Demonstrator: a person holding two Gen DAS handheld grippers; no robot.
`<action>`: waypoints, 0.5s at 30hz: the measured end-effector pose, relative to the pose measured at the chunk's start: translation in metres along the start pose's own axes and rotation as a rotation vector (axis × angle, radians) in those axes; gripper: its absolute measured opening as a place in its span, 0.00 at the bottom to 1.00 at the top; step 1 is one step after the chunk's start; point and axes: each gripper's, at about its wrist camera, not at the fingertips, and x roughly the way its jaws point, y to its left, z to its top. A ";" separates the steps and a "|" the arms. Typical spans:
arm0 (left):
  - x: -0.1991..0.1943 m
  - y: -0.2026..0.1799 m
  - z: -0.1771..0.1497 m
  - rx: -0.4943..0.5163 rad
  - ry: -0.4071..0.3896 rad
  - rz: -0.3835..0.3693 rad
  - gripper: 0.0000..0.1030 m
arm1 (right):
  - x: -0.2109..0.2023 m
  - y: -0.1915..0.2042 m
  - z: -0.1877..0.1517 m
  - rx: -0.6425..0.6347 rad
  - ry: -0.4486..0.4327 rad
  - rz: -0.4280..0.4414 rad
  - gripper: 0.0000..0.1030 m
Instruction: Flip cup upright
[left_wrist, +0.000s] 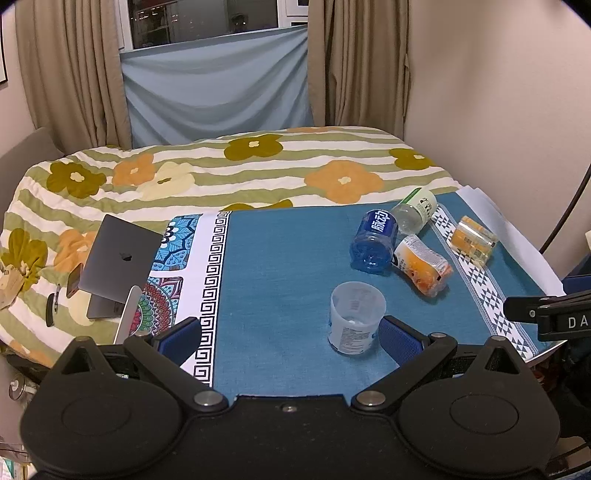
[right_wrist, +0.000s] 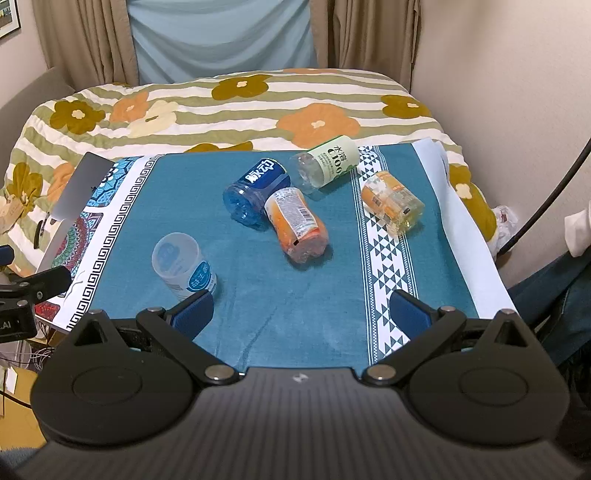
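A translucent white cup with a blue label stands upright on the teal cloth, mouth up; it also shows in the right wrist view. My left gripper is open and empty, its right finger just beside the cup. My right gripper is open and empty, low over the near edge of the cloth, its left finger just in front of the cup.
Several cut bottle cups lie on their sides: blue, orange, green-labelled, yellow. A laptop leans at the table's left edge. A flowered bed lies behind.
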 end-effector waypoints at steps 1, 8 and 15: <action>-0.001 0.000 0.000 0.000 0.000 0.000 1.00 | 0.000 0.000 0.000 0.000 0.000 0.000 1.00; -0.002 0.003 -0.001 -0.012 -0.009 0.004 1.00 | 0.000 0.000 0.000 0.001 0.001 0.000 1.00; -0.003 0.006 0.001 -0.035 -0.028 0.014 1.00 | 0.000 0.001 0.000 0.003 0.002 -0.002 1.00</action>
